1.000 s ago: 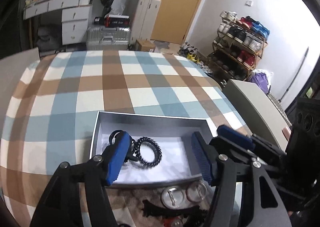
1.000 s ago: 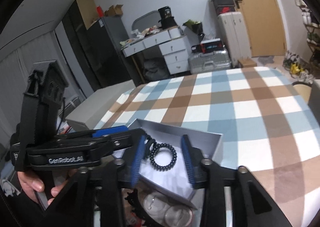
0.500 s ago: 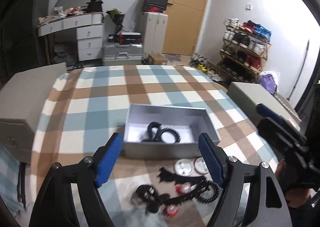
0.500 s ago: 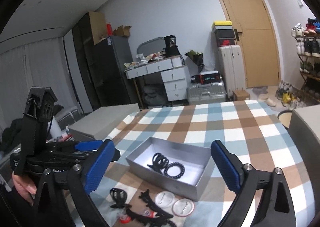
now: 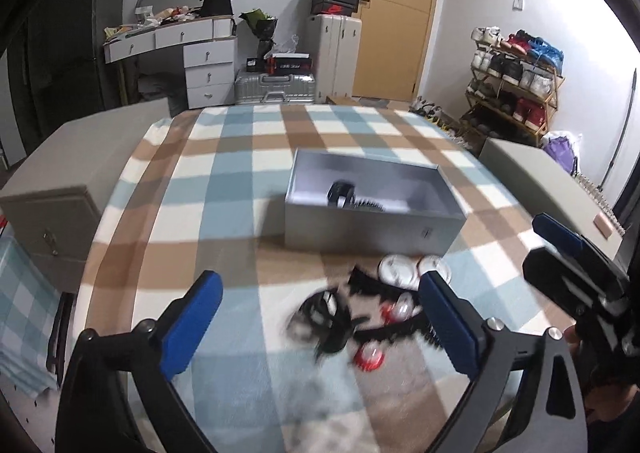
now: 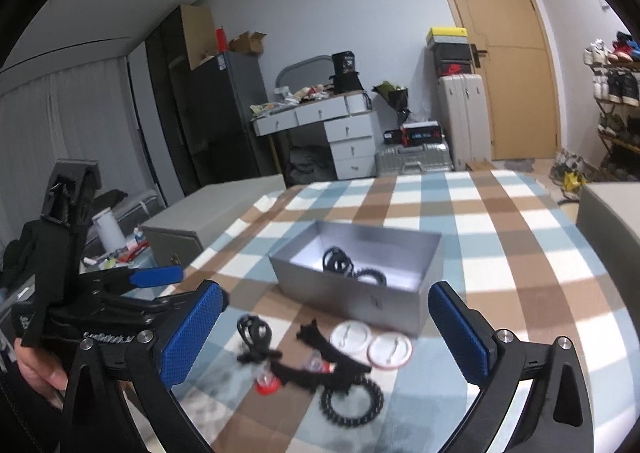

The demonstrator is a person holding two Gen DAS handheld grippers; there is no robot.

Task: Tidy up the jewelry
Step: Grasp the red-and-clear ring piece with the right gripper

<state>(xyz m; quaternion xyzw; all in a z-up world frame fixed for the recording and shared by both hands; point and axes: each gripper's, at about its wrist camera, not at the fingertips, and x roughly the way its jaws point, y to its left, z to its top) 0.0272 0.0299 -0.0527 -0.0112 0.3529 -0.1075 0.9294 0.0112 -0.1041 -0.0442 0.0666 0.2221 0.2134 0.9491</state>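
Both your grippers, left gripper [image 5: 318,315] and right gripper [image 6: 326,327], have just drawn back with their blue ribbed jaws opening wide and empty, so two black coiled hair ties [image 6: 352,268] now lie delivered in the matte grey cardboard box [image 6: 384,305] at twelve o'clock. Nearer, at six o'clock on the checked cloth [image 6: 500,237], black toothed clips [image 6: 316,367] and two round white badges [image 6: 370,343] await sorting.

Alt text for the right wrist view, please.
The right gripper hangs open and empty over a checked tablecloth, above loose black hair ties, clips and two round white badges. Beyond them, a grey box holds two more hair ties.
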